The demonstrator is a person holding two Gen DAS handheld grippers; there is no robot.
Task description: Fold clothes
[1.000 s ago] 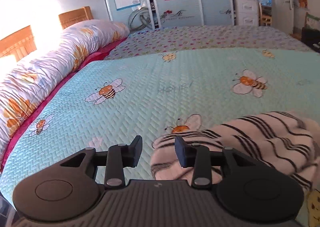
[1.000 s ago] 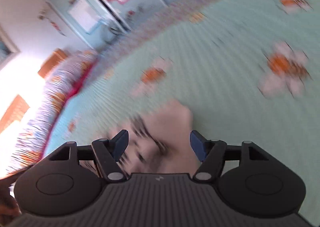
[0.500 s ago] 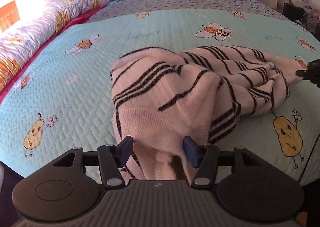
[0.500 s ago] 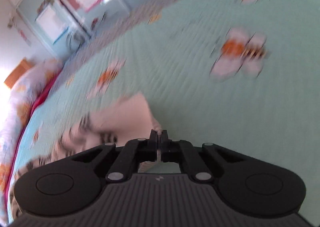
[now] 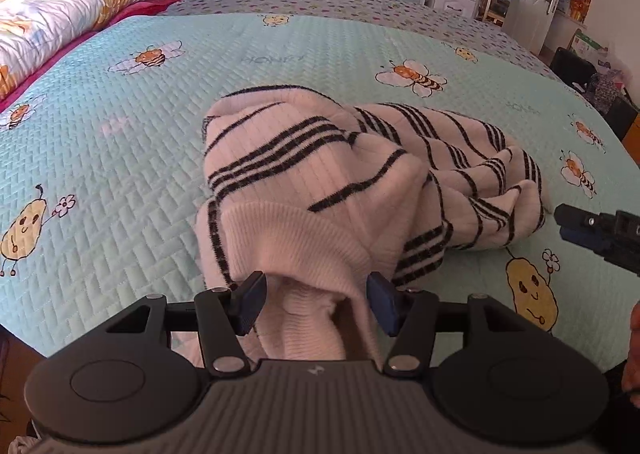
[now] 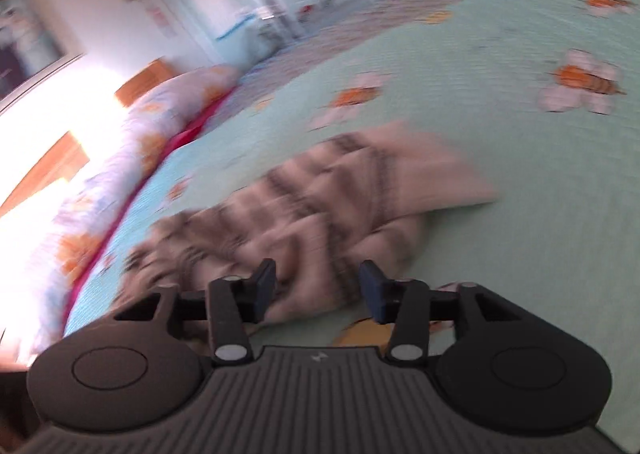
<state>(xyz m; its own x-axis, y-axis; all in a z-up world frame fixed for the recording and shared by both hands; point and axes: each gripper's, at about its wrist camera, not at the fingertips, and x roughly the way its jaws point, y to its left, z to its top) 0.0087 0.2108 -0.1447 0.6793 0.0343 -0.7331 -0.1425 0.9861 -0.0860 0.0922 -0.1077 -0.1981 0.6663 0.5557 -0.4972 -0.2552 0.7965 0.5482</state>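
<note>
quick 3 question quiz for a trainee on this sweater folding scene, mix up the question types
1. True or false: the striped sweater lies flat and neatly folded on the bedspread.
2. What lies between the fingers of the left gripper? A. a pillow B. sweater fabric C. nothing
3. Fill in: the bedspread is printed with pears and ____.

Key: 1 false, it is crumpled. 2 B. 3 bees.
</note>
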